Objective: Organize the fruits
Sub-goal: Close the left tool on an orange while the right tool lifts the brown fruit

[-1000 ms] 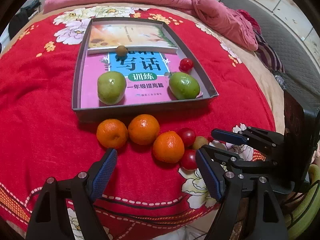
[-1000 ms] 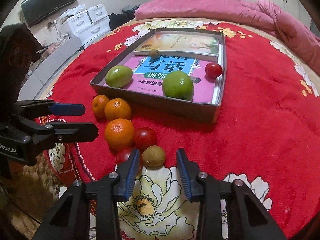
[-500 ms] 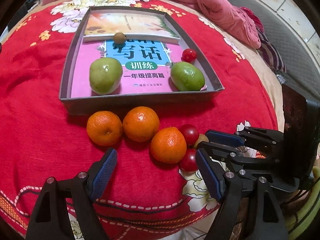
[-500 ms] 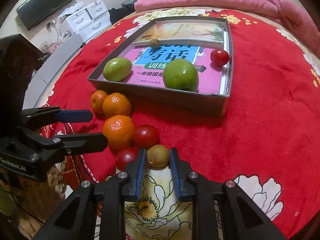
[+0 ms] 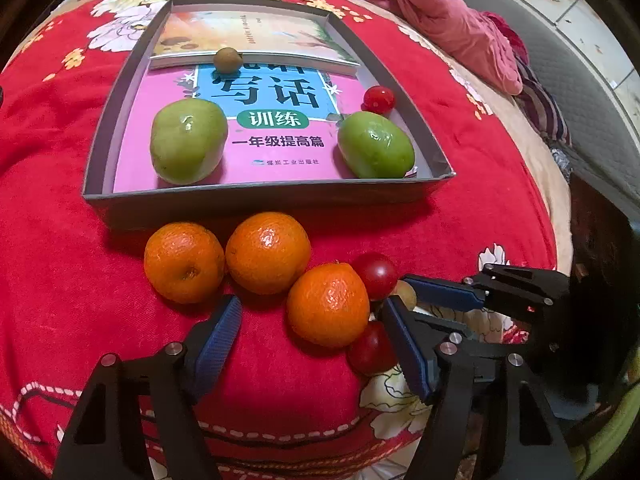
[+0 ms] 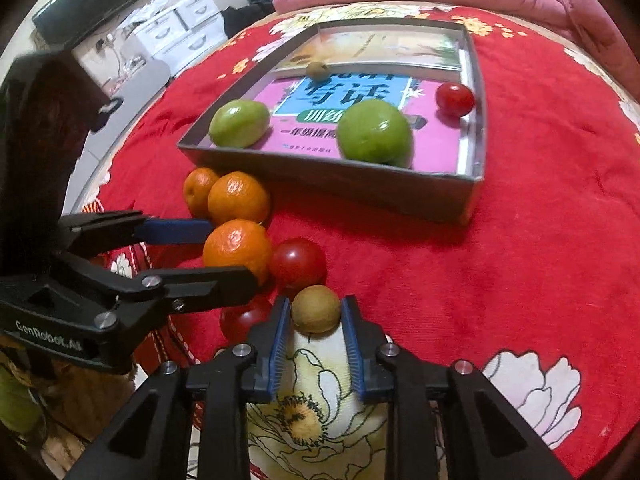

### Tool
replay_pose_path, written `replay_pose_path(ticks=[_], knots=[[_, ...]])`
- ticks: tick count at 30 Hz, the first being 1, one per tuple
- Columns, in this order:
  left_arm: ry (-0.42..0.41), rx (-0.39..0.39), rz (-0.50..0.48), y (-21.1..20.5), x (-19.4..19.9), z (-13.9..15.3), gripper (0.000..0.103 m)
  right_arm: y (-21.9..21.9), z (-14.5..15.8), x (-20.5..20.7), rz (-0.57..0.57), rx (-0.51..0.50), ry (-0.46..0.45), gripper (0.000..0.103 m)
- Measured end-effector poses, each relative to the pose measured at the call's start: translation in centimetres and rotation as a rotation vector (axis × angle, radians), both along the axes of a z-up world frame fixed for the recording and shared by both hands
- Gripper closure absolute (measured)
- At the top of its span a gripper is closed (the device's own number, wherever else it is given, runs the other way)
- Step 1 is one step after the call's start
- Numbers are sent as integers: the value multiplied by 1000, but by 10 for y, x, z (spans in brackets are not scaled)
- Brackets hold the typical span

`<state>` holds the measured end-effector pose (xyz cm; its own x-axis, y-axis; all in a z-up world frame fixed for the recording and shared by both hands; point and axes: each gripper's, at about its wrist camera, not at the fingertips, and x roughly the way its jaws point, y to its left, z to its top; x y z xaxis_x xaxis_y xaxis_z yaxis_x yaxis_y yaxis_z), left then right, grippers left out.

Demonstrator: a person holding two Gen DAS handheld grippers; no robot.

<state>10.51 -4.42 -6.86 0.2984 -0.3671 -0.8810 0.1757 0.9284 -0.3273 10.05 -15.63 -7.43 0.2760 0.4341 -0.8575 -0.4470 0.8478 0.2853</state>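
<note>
Tray wall point(image 6: 408, 196) beyond clamped longan point(image 6: 316, 309)

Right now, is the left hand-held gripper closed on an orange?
No, the left hand-held gripper is open, with the nearest orange loose between its fingers on the red blanket.

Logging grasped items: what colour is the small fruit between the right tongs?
Brownish-tan small fruit, between the right tongs; clearest in the right wrist view.

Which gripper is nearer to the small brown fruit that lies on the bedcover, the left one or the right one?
The right. The right gripper has its fingers on both sides of the small brown fruit. The left gripper is open around the nearest orange, beside that fruit.
</note>
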Motion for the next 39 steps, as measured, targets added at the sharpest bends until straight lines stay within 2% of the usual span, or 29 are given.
replay_pose_path(ticks=[2, 5, 10, 16, 19, 20, 27, 39], knots=[[3, 4, -4, -2, 1, -1, 30, 4, 2, -3, 16, -24, -26, 77], [5, 7, -4, -5, 5, -3, 38, 3, 5, -5, 16, -41, -45, 77], [6, 12, -7, -9, 10, -3, 38, -6, 9, -3, -27, -62, -69, 77], [-2, 22, -19, -11, 9, -3, 44, -14, 14, 1, -73, -62, -88, 77], [-2, 7, -28, -12, 7, -1, 53, -17, 17, 2, -86, -52, -101, 77], [0, -7, -33, -12, 5, 0, 62, -18, 18, 3, -88, -47, -105, 77], [-8, -24, -39, -12, 3, 1, 62, -17, 23, 3, -86, -35, -134, 77], [49, -131, 21, -5, 12, -10, 56, -17, 22, 1, -90, -47, -133, 77]])
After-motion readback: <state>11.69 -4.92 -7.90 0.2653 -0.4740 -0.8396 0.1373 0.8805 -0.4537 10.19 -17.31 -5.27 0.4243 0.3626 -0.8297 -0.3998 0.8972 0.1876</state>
